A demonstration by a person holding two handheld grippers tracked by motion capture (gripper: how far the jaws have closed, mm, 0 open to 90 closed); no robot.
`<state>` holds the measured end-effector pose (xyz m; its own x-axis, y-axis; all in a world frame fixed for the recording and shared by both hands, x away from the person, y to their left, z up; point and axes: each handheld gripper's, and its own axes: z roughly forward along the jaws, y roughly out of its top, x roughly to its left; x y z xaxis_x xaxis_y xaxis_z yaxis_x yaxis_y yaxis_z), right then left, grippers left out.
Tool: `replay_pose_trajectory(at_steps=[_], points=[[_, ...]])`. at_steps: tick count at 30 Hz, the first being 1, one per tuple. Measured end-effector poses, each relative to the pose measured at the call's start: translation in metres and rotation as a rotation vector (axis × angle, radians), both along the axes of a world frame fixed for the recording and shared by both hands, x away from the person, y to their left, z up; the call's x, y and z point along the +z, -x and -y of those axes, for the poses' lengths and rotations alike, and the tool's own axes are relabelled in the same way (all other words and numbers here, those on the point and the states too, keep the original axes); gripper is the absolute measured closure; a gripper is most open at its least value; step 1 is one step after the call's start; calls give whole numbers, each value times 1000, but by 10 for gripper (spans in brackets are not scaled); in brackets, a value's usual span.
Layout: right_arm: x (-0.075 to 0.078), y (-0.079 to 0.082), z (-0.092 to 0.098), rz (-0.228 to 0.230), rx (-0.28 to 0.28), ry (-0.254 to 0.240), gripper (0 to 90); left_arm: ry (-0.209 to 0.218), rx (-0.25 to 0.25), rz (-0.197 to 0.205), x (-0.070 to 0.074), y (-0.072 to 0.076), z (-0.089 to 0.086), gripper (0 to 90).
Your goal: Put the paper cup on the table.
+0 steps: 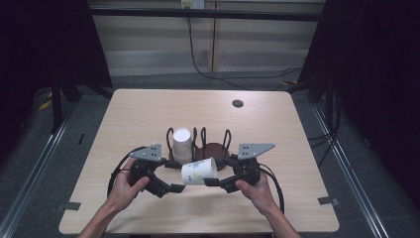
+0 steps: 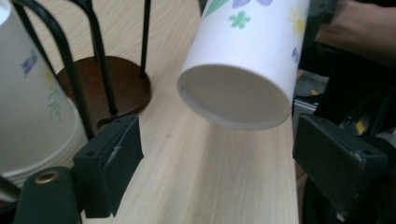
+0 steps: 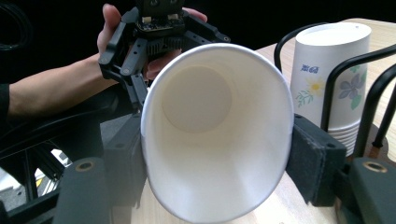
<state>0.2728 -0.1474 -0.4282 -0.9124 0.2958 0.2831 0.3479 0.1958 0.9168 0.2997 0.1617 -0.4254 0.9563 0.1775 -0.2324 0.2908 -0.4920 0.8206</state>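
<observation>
Cup [image 1: 199, 171] pinched sideways at mouth by right tool [image 1: 214, 182] | left tool [image 1: 174, 188] spread, base faced for handover | rack [image 1: 203, 141] behind.

A lab or recording room — black curtains [image 1: 381, 74] hang down both sides, a pale-wood tabletop [image 1: 148, 106] stands on grey carpet [image 1: 39, 163] between metal floor rails [image 1: 352, 173], and loose cables [image 1: 213, 74] trail from a wall socket [image 1: 192, 4] past the tabletop's far edge.
</observation>
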Motion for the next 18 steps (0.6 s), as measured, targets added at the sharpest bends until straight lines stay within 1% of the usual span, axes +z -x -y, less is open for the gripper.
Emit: replay_pose_trajectory(at_steps=[1,3,5,8,11,13,15,16,17,18], points=[[0,0,0,0,-1,2,302,-4,-3,-3,-1,0,-1,160],[0,-1,2,-7,-8,6,302,-29,2,-1,-3,0,-5,161],[0,-1,3,-9,-12,16,301,-44,15,-1,-5,0,-9,161],[2,0,7,-9,-19,22,301,-53,51,10,-8,2,-17,161],[4,0,11,-5,-29,28,301,-60,79,0,-12,1,-24,161],[5,1,14,-5,-36,29,301,-66,89,0,-14,1,-28,161],[5,1,16,-5,-43,32,301,-60,98,-9,-18,2,-32,161],[4,1,17,-7,-45,32,301,-70,103,-12,-19,2,-32,161],[4,1,18,-7,-48,33,301,-83,109,-5,-20,2,-33,161],[4,1,18,-8,-52,37,301,-81,112,-3,-20,2,-35,162]])
